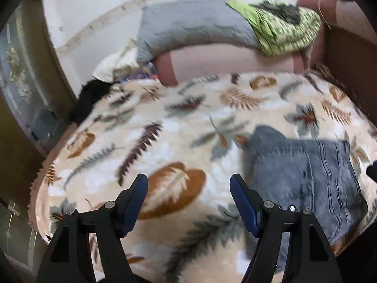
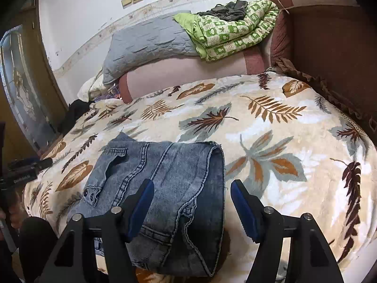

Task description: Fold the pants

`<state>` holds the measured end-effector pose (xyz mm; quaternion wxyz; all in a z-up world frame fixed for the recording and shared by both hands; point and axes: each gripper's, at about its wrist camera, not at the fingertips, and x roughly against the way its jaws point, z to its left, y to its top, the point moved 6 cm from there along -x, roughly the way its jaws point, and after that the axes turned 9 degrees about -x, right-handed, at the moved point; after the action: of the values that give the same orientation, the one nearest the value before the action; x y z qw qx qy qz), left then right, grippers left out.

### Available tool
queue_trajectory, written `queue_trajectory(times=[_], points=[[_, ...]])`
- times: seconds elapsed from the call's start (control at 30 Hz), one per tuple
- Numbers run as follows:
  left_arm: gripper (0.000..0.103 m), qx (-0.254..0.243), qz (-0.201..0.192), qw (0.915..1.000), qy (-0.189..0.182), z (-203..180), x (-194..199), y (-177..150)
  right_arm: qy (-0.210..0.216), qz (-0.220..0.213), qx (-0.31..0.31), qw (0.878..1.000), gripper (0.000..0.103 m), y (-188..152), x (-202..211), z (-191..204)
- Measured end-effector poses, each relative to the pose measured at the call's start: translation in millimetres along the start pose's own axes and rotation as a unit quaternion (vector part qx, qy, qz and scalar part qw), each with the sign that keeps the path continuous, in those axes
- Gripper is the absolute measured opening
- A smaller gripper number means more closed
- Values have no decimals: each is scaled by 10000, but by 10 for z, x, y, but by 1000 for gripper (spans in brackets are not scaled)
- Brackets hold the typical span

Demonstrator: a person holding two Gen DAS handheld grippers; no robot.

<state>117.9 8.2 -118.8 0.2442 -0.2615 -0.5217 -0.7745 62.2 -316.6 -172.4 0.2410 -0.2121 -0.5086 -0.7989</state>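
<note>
Jeans [image 2: 165, 195] look folded on the blanket [image 2: 271, 141]; left gripper [image 1: 188, 202] and right gripper [image 2: 192, 206] both gape empty, so square the 3 o'clock edge gently.

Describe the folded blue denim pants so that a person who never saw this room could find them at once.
Start from the cream blanket with brown and grey leaf prints that covers the bed. Near its front edge, far from the grey quilted pillow and the green checked quilt, lie the folded blue denim pants. They are the only denim here, a faded compact bundle with pale seams and a pocket.
</note>
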Motion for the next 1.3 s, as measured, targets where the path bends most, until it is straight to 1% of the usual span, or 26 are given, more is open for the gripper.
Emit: queue_trajectory(times=[0.13, 0.27, 0.43, 0.57, 0.6, 0.63, 0.67, 0.73, 0.77, 0.8, 0.87, 0.93, 0.97, 1.07, 1.13, 1.23, 1.3], points=[[73, 143, -221, 9994, 243, 206, 105, 65, 31, 23, -10, 10000, 71, 7, -24, 31], [73, 265, -283, 9988, 314, 345, 142, 93, 48, 30, 50, 10000, 71, -3, -36, 78], [73, 265, -241, 9989, 308, 361, 141, 69, 32, 24, 80, 10000, 71, -16, -30, 86], [73, 228, -122, 9995, 190, 290, 98, 36, 10, 22, 9, 10000, 71, -11, -14, 31], [75, 200, -68, 9997, 106, 250, 81, 21, 5, 25, 1, 10000, 71, -10, -9, 11], [79, 171, 10, 9999, -12, 207, 53, 2, -12, 26, -3, 10000, 71, -10, -6, -8], [87, 174, 134, 9995, -214, 143, 3, -28, -42, 35, -13, 10000, 71, -11, -4, -40], [88, 189, 327, 9980, -503, 36, -73, -86, -65, 82, -61, 9999, 72, -13, -12, -93], [88, 141, 510, 9959, -734, -72, -147, -140, -67, 144, -115, 9998, 72, -19, -23, -135], [88, 82, 642, 9940, -876, -156, -195, -183, -64, 186, -156, 9997, 72, -23, -34, -164], [88, -54, 1012, 9881, -1153, -342, -328, -283, 26, 404, -294, 9987, 74, -52, -77, -226], [88, -55, 1270, 9824, -1371, -466, -421, -358, 139, 535, -438, 9975, 74, -70, -96, -268], [88, -35, 1366, 9799, -1457, -516, -454, -385, 250, 631, -523, 9963, 76, -80, -112, -288], [88, -1, 1538, 9708, -1843, -634, -529, -408, 445, 923, -880, 9908, 77, -115, -200, -364], [88, -50, 1633, 9654, -2034, -700, -574, -401, 689, 1155, -1159, 9841, 77, -132, -285, -386], [88, -135, 1702, 9604, -2201, -773, -628, -371, 700, 1381, -1438, 9774, 77, -161, -408, -430], [88, -168, 1683, 9545, -2456, -832, -662, -328, 766, 1473, -1613, 9728, 77, -168, -466, -452]])
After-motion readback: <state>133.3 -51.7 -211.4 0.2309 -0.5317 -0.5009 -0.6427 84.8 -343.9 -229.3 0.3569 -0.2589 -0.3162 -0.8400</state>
